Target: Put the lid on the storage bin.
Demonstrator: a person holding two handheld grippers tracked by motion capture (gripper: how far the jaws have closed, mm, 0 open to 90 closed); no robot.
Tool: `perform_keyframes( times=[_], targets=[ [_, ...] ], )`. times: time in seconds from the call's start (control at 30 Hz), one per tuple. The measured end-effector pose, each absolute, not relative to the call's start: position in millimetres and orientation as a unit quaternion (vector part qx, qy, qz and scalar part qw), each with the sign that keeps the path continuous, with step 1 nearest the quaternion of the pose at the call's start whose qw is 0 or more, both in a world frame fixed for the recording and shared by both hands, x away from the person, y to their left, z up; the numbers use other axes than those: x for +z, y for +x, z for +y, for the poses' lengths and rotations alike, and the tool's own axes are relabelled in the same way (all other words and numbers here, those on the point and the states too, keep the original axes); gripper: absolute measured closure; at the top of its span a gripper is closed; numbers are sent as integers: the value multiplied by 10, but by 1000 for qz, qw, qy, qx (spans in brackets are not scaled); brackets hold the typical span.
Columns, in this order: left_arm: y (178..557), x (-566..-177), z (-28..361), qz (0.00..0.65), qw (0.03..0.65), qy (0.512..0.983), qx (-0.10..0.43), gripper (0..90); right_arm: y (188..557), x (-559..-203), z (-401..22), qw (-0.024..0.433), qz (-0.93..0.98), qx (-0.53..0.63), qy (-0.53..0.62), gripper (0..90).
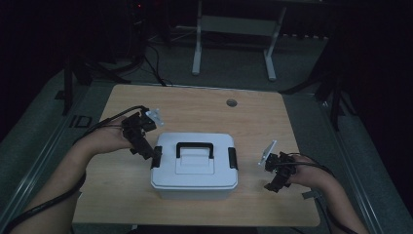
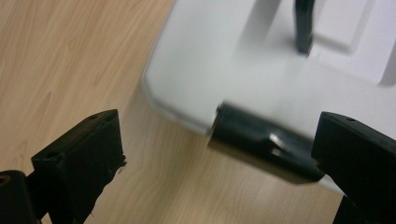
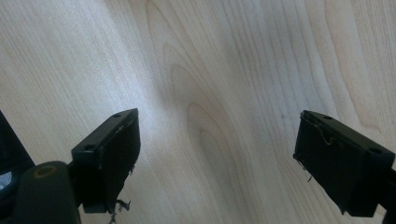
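A white plastic box (image 1: pixel 195 168) with a black carry handle (image 1: pixel 195 146) sits mid-table, a black latch on each end. My left gripper (image 1: pixel 150 153) is at the box's left end, right beside the left latch (image 1: pixel 157 157). In the left gripper view its jaws (image 2: pixel 219 140) stand wide apart, and the latch (image 2: pixel 264 147) lies between them, close against the right-hand jaw, with the box lid (image 2: pixel 243 60) behind. My right gripper (image 1: pixel 274 185) hovers to the right of the box, apart from it. It (image 3: pixel 217 140) is open over bare wood with nothing between its fingers.
The wooden table (image 1: pixel 195 105) has a round cable hole (image 1: pixel 231 103) near its far edge. Beyond it a white desk frame (image 1: pixel 197 48) stands on the dark floor. The box's right latch (image 1: pixel 233 158) faces the right gripper.
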State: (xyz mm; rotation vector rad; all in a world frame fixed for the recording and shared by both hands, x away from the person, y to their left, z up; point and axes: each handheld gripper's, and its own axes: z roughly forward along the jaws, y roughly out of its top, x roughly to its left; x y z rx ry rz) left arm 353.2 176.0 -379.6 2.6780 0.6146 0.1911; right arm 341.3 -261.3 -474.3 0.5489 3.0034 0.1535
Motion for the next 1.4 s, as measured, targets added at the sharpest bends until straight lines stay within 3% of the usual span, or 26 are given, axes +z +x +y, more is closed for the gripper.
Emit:
perform_keyframes(
  times=[0.57,1.4],
  targets=[
    [3362,-4136,2420,295,236,923,74,18,3448,-4708,-2626,66,974,82,200,140],
    [3189,-4689,2810,335,265,902,63,18,3397,-4766,-2828,71,964,116,230,140]
  ],
)
